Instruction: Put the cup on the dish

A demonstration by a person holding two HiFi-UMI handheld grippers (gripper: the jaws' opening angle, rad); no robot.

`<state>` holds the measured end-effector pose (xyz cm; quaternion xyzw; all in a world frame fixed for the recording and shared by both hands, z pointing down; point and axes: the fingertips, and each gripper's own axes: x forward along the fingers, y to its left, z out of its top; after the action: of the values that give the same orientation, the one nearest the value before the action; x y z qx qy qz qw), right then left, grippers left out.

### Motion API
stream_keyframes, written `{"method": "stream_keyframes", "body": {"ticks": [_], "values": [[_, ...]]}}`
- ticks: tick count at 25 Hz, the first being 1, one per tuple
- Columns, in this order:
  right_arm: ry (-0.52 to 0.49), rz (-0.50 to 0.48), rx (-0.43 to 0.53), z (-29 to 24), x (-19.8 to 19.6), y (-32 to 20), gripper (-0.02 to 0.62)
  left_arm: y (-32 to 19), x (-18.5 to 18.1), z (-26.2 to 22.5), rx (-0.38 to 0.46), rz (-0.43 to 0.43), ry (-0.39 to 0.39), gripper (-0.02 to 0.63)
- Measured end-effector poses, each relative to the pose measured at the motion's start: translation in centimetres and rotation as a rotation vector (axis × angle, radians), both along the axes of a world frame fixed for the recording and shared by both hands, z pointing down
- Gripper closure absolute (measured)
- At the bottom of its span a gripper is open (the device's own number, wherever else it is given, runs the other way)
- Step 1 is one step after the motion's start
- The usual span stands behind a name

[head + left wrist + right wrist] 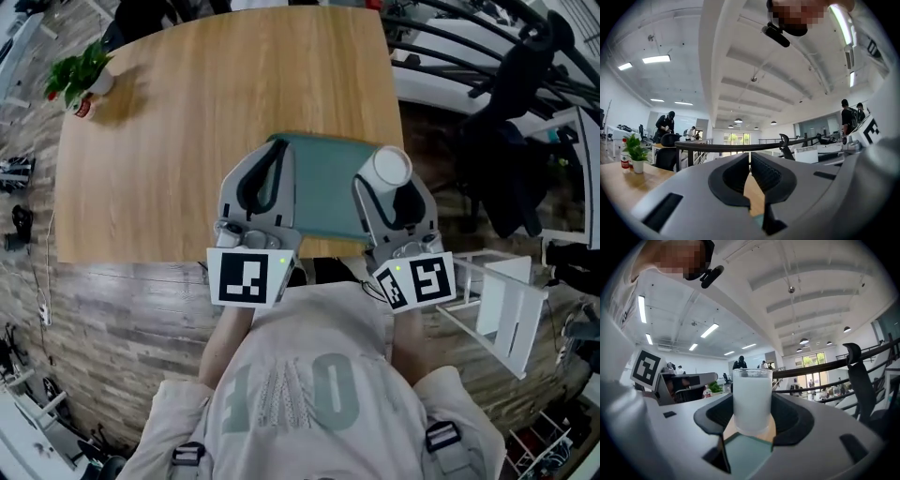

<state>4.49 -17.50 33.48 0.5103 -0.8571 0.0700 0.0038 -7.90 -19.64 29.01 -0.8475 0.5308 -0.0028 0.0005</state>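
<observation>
A frosted white cup (pixel 391 167) stands upright between the jaws of my right gripper (pixel 389 180), which is shut on it. The cup hangs at the right far corner of a teal rectangular dish (pixel 323 192) lying near the wooden table's front edge. In the right gripper view the cup (pixel 752 399) fills the space in the right gripper (pixel 751 414), with the dish (pixel 743 451) just below and wood under the cup's base. My left gripper (pixel 274 150) rests over the dish's left end, jaws together and holding nothing. In its own view the left gripper (pixel 750 171) shows only wood and a sliver of teal.
A small potted plant (pixel 80 75) with a red bottle beside it stands at the table's far left corner. Black office chairs (pixel 525 122) and a white frame (pixel 506 300) crowd the right of the table (pixel 187 141). Its front edge runs just under both grippers.
</observation>
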Motion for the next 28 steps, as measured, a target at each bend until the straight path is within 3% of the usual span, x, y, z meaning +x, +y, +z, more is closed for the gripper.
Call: {"method": "stream_keyframes", "body": {"ticks": [4, 11, 20, 28], "values": [[0.043, 0.094, -0.041, 3.4, 3.6, 0.0, 0.347, -0.5, 3.3, 1.7, -0.035, 0.085, -0.038, 0.586], [0.065, 0.204, -0.151, 10.5, 7.4, -2.1, 0.347, -2.0, 4.8, 5.0, -0.106, 0.092, -0.101, 0.586], [0.148, 0.235, -0.323, 19.5, 8.1, -5.4, 0.347, -2.8, 5.0, 8.1, -0.172, 0.079, -0.162, 0.586], [0.244, 0.250, -0.403, 22.5, 7.1, -7.0, 0.347, -3.2, 4.1, 9.6, -0.217, 0.054, -0.180, 0.586]]}}
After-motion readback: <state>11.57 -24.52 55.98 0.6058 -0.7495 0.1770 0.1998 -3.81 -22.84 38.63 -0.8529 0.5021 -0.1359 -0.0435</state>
